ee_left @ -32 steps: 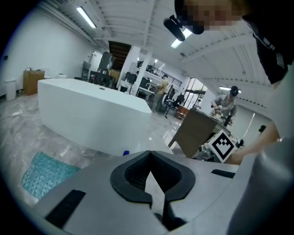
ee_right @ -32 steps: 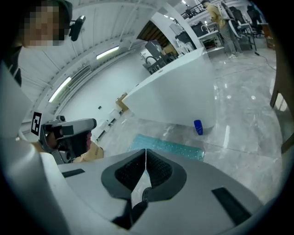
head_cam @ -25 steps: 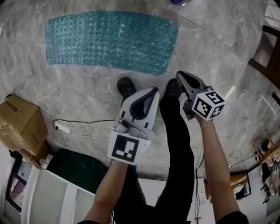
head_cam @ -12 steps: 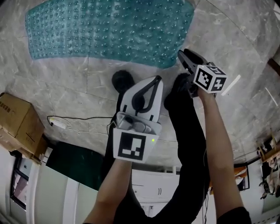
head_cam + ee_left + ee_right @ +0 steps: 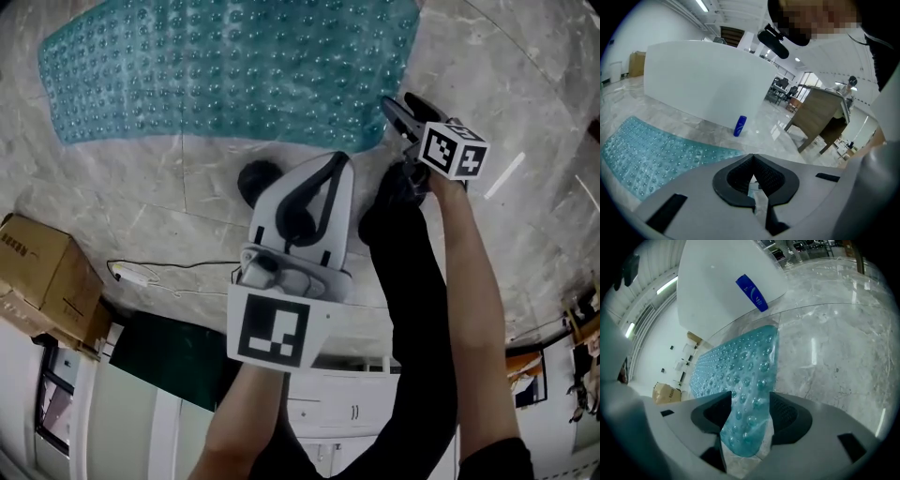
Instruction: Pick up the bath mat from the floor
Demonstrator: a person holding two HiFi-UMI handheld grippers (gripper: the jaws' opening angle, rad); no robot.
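Observation:
The teal bubbled bath mat (image 5: 225,66) lies flat on the marble floor, across the top of the head view. My right gripper (image 5: 392,111) is down at its near right corner. In the right gripper view the jaws (image 5: 750,413) are opening, and that corner of the mat (image 5: 745,380) lies between the pads without being pinched. My left gripper (image 5: 337,161) hangs above the floor short of the mat's near edge, beside a dark shoe. Its jaws are shut with nothing in them (image 5: 752,164), and the mat (image 5: 647,150) shows ahead on the left.
A cardboard box (image 5: 42,272) stands at the left, with a white plug and cable (image 5: 131,274) on the floor by it. A blue bottle (image 5: 739,125) lies past the mat at the foot of a white counter (image 5: 708,79). The person's legs and shoes (image 5: 258,178) stand between the grippers.
The mat has come nearer in the head view. My right gripper has reached forward onto the mat's near right corner. The left gripper has come up closer to the camera, still shut.

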